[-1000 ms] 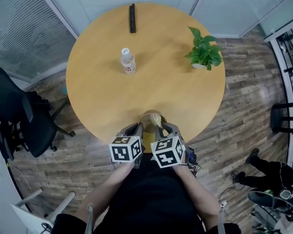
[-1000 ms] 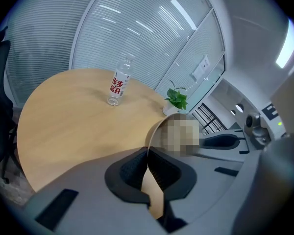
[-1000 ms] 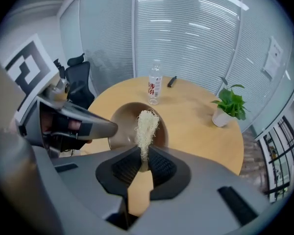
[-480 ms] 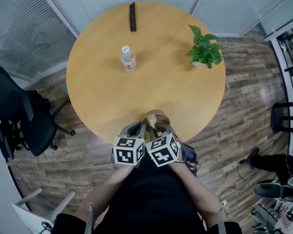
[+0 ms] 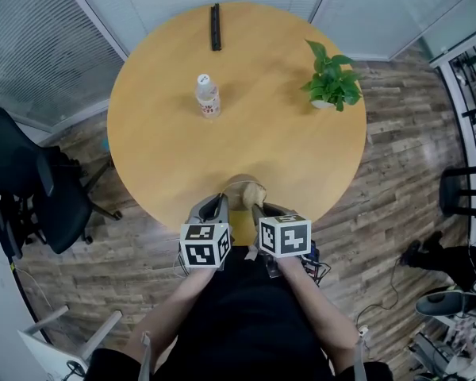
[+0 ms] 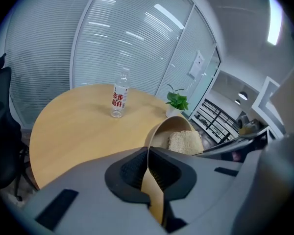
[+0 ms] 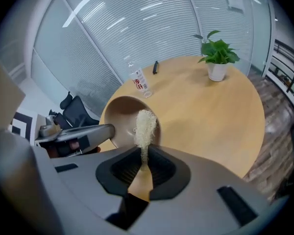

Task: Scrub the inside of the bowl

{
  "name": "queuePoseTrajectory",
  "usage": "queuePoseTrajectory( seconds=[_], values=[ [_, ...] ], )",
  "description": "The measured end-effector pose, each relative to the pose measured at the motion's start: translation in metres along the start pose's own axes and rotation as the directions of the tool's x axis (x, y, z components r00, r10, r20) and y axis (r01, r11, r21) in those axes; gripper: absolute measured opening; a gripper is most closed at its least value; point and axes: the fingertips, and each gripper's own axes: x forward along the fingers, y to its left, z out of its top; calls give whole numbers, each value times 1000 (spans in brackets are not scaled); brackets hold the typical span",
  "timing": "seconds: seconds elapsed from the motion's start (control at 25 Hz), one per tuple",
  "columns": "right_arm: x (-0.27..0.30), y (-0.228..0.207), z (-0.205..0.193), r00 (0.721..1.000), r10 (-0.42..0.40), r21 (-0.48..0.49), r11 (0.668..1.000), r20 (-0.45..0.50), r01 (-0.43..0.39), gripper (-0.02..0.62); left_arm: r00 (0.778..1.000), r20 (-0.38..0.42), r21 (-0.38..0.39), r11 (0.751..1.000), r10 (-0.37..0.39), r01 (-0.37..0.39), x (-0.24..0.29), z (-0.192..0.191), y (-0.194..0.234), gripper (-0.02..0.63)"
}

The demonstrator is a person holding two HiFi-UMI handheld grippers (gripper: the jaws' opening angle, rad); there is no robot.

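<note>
Bowl: the tan, thin-walled round bowl (image 5: 246,190) is at the near edge of the round wooden table (image 5: 166,133), tipped so its mouth faces the right-hand tool. Whether its base rests on the table I cannot tell.
Left gripper (image 6: 148,168): clamped on the bowl's near rim, one pad inside the wall and one outside.
Right gripper (image 7: 143,166): pinched shut on the lower edge of a pale, fibrous loofah-like scrubbing pad (image 7: 145,124), which stands up into the bowl's mouth.
Contact: the pad looks to lie against the inner wall, well inside the rim.
Doing it well: hold the rim firmly and steadily. Sweep the pad's broad face round the wall and down to the base, pressing lightly towards the left-hand grip.
Watch for: a pad held by one edge may fold over, and a thin rim may slip or twist under hard pressure.
Surroundings: the clear plastic bottle (image 5: 208,98), green potted plant (image 5: 332,82) and black bar (image 5: 215,28) stand far off, well apart from the work.
</note>
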Motion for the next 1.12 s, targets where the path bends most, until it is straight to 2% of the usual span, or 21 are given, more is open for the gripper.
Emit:
queuePoseTrajectory(
  seconds=[0.08, 0.2, 0.32, 0.4, 0.44, 0.52, 0.68, 0.76, 0.84, 0.88, 0.92, 0.96, 1.0, 1.04, 1.08, 1.12],
  values=[
    [-2, -5, 2, 999, -30, -22, 999, 13, 31, 48, 1000, -1, 9, 1000, -8, 8, 0, 0, -3, 18],
    [-5, -14, 8, 992, -122, -162, 979, 35, 126, 48, 1000, -6, 49, 998, -26, 26, 0, -1, -12, 18],
    [-8, -15, 19, 974, -209, -355, 907, 90, 227, 48, 999, -13, 83, 996, -39, 40, 1, -2, -20, 21],
    [-9, -13, 24, 957, -257, -490, 822, 136, 290, 48, 999, -20, 82, 995, -51, 52, 2, -3, -22, 21],
    [-10, -12, 27, 947, -277, -560, 764, 165, 321, 48, 998, -24, 78, 995, -55, 57, 2, -4, -22, 21],
    [-10, -10, 32, 925, -302, -689, 620, 233, 376, 48, 998, -32, 74, 996, -57, 59, 3, -4, -21, 23],
    [-9, -4, 38, 890, -291, -861, 275, 351, 429, 48, 997, -54, 75, 995, -63, 67, 4, -7, -20, 25],
    [-8, 1, 39, 877, -264, -896, 84, 403, 437, 48, 995, -70, 77, 994, -71, 76, 4, -10, -21, 26],
    [-6, 7, 38, 865, -204, -889, -113, 458, 444, 48, 993, -87, 81, 993, -76, 83, 5, -12, -20, 26],
    [-5, 11, 37, 862, -162, -872, -198, 480, 449, 48, 992, -97, 81, 993, -78, 86, 6, -14, -19, 26],
    [-4, 15, 35, 861, -117, -851, -266, 495, 453, 48, 991, -106, 78, 993, -81, 90, 6, -15, -18, 26],
    [-2, 17, 32, 862, -78, -832, -317, 501, 455, 48, 990, -114, 73, 993, -86, 95, 6, -16, -17, 26],
    [0, 17, 29, 864, -52, -819, -352, 501, 454, 48, 989, -118, 68, 992, -93, 102, 6, -17, -17, 26],
    [2, 15, 28, 866, -42, -813, -370, 498, 449, 48, 988, -118, 62, 992, -103, 111, 6, -17, -17, 26],
    [4, 13, 27, 868, -47, -816, -371, 494, 444, 48, 987, -115, 57, 991, -114, 121, 5, -18, -19, 26],
    [5, 10, 27, 872, -63, -827, -355, 486, 435, 48, 986, -111, 53, 990, -123, 130, 5, -17, -21, 27]
  ],
)
